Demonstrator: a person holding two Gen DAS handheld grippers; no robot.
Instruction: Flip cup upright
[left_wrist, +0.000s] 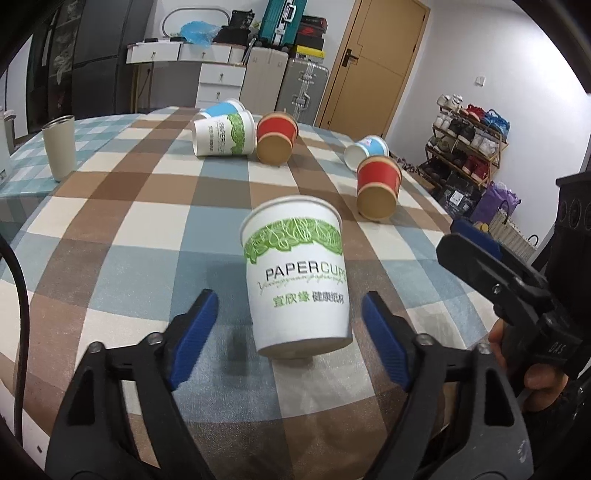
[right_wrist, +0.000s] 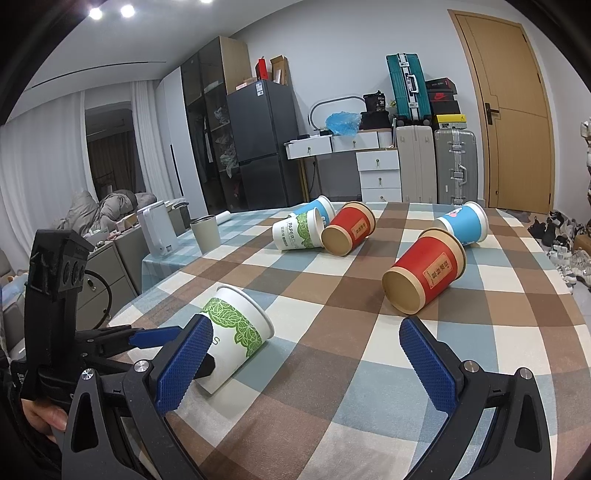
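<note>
The paper cup (left_wrist: 297, 275) lies sideways on the desk (left_wrist: 122, 206); light, crushable; grip mid-wall gently; left gripper (left_wrist: 290, 325) jaws spread astride it.

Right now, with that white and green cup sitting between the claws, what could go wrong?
1. The white-green cup lies tilted between the open left gripper fingers, ungripped; it may roll away before they close.
2. Thin paper: a hard squeeze could crush it.
3. The right gripper hangs open close by, and the red cup lies just ahead; a wide swing could knock it.
</note>
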